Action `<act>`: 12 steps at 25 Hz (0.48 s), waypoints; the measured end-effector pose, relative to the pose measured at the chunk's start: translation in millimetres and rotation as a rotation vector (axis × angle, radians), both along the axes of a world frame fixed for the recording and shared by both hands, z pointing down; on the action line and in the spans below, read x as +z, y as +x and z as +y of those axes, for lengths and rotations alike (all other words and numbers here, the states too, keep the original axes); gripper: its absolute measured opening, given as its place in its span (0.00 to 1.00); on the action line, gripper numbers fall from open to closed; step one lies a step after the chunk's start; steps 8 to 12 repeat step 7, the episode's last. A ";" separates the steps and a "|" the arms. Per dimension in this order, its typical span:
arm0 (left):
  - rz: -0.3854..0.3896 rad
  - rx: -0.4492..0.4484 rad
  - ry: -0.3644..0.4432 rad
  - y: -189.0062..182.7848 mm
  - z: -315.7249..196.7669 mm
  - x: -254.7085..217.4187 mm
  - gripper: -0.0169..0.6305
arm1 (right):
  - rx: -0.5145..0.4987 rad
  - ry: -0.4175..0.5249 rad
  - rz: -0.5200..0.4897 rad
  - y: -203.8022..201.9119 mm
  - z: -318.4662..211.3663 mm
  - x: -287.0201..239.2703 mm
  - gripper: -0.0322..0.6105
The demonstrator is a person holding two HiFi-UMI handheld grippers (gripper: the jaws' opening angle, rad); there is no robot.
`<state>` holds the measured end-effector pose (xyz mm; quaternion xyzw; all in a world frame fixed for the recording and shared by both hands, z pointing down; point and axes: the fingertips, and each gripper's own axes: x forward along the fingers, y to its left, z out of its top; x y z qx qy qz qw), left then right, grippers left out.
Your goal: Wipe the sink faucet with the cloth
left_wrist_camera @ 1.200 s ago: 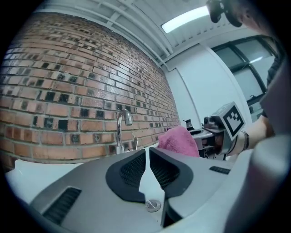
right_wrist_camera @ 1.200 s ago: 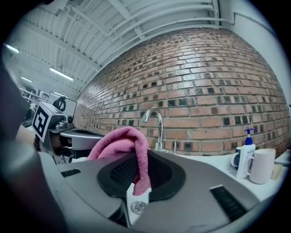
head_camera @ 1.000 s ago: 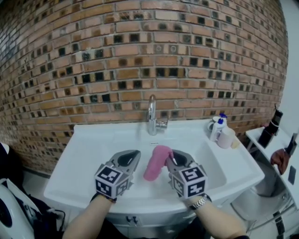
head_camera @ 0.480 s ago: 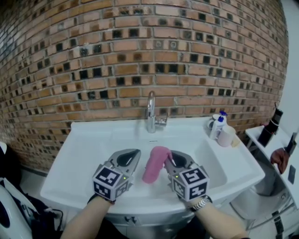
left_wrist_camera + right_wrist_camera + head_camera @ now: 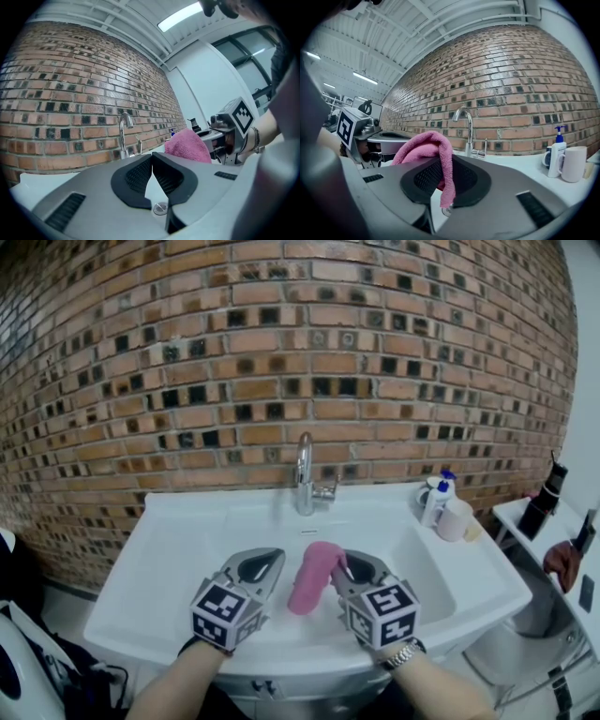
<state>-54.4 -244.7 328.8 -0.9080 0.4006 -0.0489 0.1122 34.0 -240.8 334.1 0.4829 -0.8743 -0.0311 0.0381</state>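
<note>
The chrome faucet (image 5: 304, 474) stands at the back of the white sink (image 5: 178, 549), against the brick wall. It also shows in the left gripper view (image 5: 123, 133) and the right gripper view (image 5: 466, 126). My right gripper (image 5: 343, 564) hovers level over the basin's front, shut on a pink cloth (image 5: 312, 576). The cloth bunches above the jaws and hangs down between them (image 5: 440, 164). Beside it on the left, my left gripper (image 5: 276, 559) is shut with nothing in it (image 5: 152, 158). From there the pink cloth (image 5: 187, 145) appears to the right. Both grippers are well short of the faucet.
A soap pump bottle (image 5: 434, 500) and a white cup (image 5: 455, 517) stand on the sink's back right corner, right of the faucet. Further right is a side table with a dark bottle (image 5: 542, 498). The brick wall closes the space right behind the faucet.
Nothing has moved apart from a small shift of the head view. Both grippers and the cloth stay where they were.
</note>
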 end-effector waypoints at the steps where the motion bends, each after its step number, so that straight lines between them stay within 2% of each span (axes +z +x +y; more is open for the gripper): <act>1: 0.000 -0.001 -0.001 0.1 0.1 0.3 0.04 | 0.003 0.000 -0.002 0.7 0.2 -0.4 0.13; 12: 0.007 -0.003 0.008 -0.7 0.6 -4.3 0.04 | 0.011 0.001 -0.012 2.1 0.9 -2.2 0.13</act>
